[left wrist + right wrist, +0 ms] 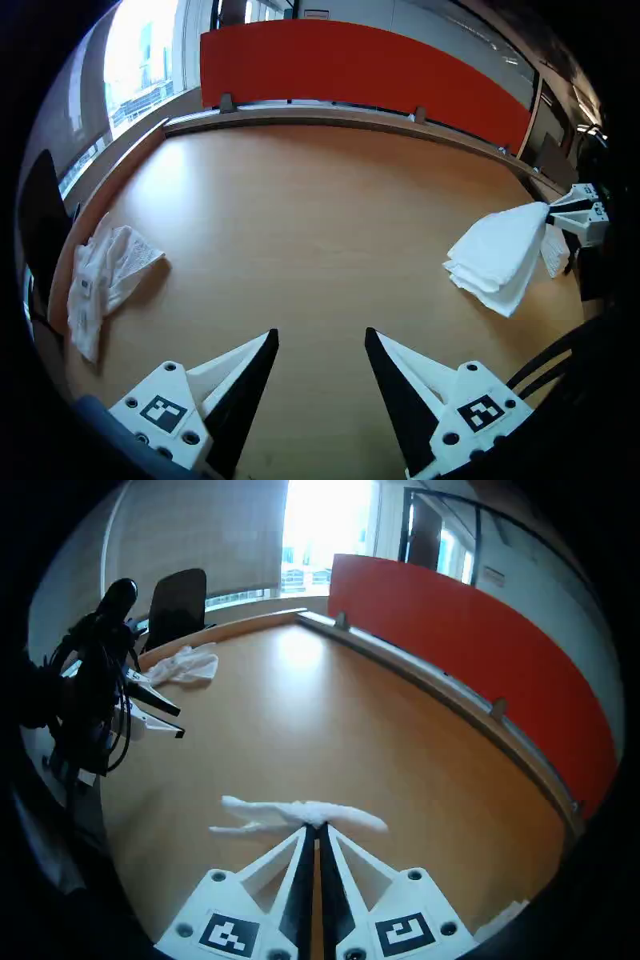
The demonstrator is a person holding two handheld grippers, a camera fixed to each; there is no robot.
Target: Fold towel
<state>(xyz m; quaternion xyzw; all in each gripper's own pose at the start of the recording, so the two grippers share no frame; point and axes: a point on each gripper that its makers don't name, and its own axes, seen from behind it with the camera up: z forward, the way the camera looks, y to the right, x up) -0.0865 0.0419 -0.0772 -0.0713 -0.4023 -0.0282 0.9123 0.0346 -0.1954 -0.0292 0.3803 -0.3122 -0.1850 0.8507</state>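
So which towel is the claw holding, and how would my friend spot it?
Start at the big wooden table beside the red divider. Two white towels are there; it's the neatly folded towel pinched in the right claw, not the crumpled towel lying loose near the window.

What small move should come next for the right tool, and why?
Probably open the right tool and let go of the folded white towel. It is closed on the towel's edge, and the towel looks already folded in layers and seems to lie on the wooden desk. The left tool is open and empty, and a crumpled towel waits across the desk.
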